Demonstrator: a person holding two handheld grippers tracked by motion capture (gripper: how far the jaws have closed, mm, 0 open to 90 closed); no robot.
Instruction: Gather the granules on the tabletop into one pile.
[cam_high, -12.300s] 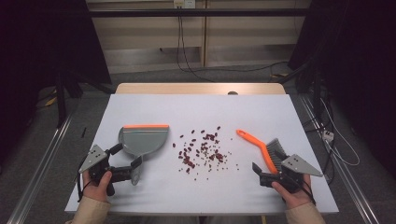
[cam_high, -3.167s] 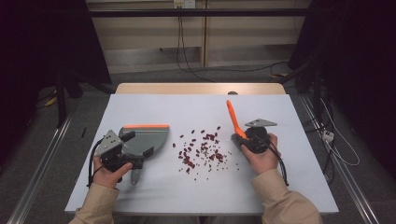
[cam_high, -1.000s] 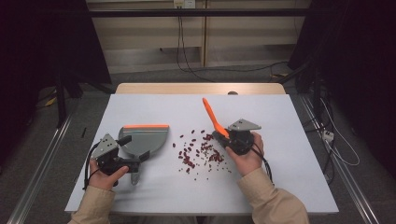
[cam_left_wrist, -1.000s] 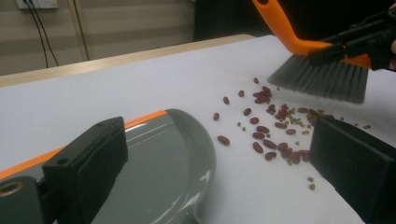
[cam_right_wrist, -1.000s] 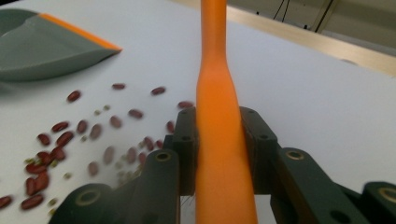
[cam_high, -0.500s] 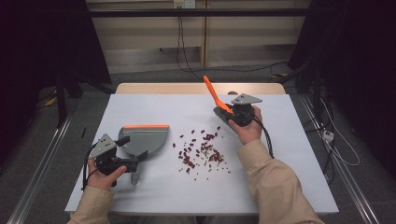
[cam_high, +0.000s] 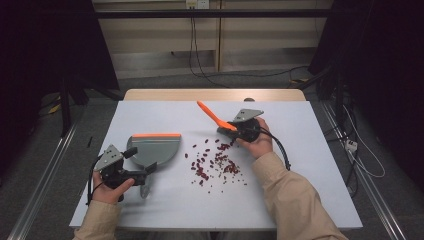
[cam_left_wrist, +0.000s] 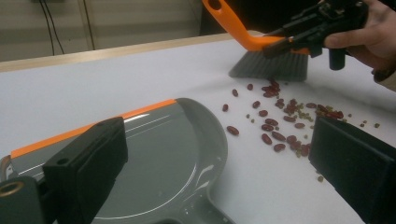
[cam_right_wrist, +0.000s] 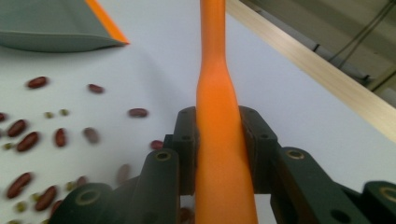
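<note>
Two grippers: R (cam_high: 231, 128) clamped on brush handle (cam_high: 215, 115), arm outstretched, L (cam_left_wrist: 224, 177) jaws apart astride dustpan (cam_left_wrist: 154, 158).

Left hand (cam_high: 107, 186) sits near the table's front left, left gripper (cam_high: 150, 170) level, pointing right, jaws standing apart. Right arm reaches forward, sleeve to the wrist; right gripper (cam_high: 227, 129) points left, jaws clamped tight.

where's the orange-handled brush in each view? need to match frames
High view: orange-handled brush at centre top, clamped in the right gripper.
Left gripper view: top right, grey bristles on the table.
Right gripper view: handle rising up the centre.
Shared landmark: grey dustpan's orange lip.
</note>
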